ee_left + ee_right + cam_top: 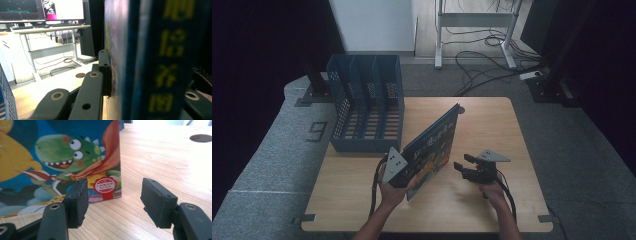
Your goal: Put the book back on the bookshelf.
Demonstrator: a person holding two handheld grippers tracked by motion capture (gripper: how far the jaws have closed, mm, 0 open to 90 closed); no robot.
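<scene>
We see our left gripper (404,175) clamped on the near end of a thin blue picture book with a cartoon dinosaur cover (432,145), held on edge above the light wooden table (492,130). Just right of it, our right gripper (464,165) hangs with jaws apart, nothing between them. Farther left stands a dark blue perforated plastic file rack (367,105), apart from the book.

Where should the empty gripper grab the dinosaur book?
Probably the near bottom corner of the dinosaur book, coming from its picture side. The right gripper already faces that cover with open jaws. The book stands tilted on edge, and the left gripper clamps its spine end.
</scene>
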